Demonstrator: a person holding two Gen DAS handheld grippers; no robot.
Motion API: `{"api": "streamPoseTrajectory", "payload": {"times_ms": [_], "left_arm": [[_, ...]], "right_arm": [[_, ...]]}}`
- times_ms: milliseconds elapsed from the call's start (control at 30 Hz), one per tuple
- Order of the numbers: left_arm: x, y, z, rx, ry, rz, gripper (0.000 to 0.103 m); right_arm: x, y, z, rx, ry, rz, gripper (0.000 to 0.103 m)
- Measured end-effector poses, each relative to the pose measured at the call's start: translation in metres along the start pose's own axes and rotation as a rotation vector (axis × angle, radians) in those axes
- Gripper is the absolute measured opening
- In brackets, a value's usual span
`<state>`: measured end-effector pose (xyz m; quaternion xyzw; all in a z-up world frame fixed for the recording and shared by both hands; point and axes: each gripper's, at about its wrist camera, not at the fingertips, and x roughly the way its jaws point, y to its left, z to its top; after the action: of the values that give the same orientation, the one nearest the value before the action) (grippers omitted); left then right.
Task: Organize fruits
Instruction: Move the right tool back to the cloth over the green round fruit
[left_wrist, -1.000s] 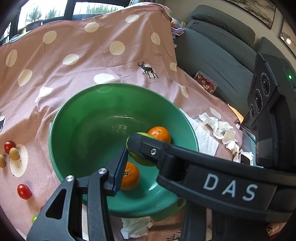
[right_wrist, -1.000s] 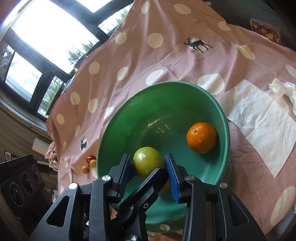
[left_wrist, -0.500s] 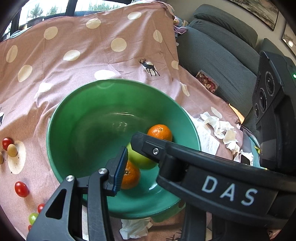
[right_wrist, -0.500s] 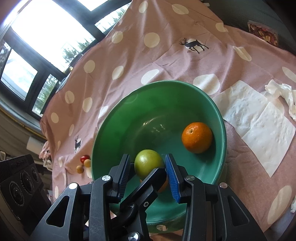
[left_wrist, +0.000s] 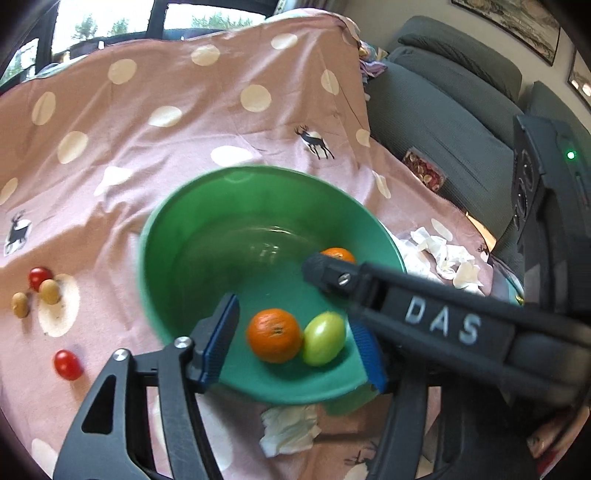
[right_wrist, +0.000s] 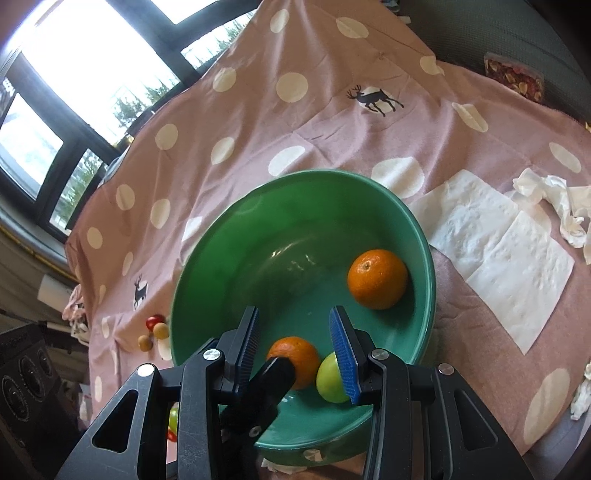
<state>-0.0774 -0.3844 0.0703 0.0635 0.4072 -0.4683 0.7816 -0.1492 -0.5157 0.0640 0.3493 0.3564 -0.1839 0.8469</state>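
Note:
A green bowl (left_wrist: 258, 170) (right_wrist: 314, 173) stands on the pink dotted cloth. In it lie an orange (left_wrist: 273, 334) (right_wrist: 295, 358) touching a green fruit (left_wrist: 324, 338) (right_wrist: 330, 380), and a second orange (left_wrist: 338, 254) (right_wrist: 376, 278) farther back. My left gripper (left_wrist: 295, 343) hovers over the bowl's near side, its jaws opening. The two fruits show between its blue pads but rest on the bowl floor, untouched. My right gripper (right_wrist: 295, 350) hangs over the same spot, pads apart and holding nothing. The two grippers cross: a black finger marked DAS (left_wrist: 443, 325) cuts across the left wrist view.
Red cherry tomatoes (left_wrist: 67, 365) and small yellowish fruits (left_wrist: 50, 291) lie on the cloth left of the bowl. Flat paper napkins (right_wrist: 498, 258) and crumpled tissues (left_wrist: 443, 254) lie to its right, another tissue (left_wrist: 288, 428) in front. A grey sofa (left_wrist: 461, 129) stands behind.
My left jaws have spread, and the green fruit they held now lies in the bowl beside the orange. The right gripper's gap is unchanged.

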Motion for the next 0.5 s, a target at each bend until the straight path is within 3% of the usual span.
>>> {"api": "streamPoseTrajectory", "payload": {"times_ms": [200,500], "left_arm": [[-0.045,0.028,-0.009,-0.047,-0.068,0.089,0.074],[-0.119,0.099,-0.048,-0.261,-0.148,0.240,0.082]], "right_arm": [[-0.017,0.016,-0.002,-0.043,-0.035,0.012,0.042],[-0.032,0.055,-0.012,-0.151,-0.068,0.054,0.042]]}}
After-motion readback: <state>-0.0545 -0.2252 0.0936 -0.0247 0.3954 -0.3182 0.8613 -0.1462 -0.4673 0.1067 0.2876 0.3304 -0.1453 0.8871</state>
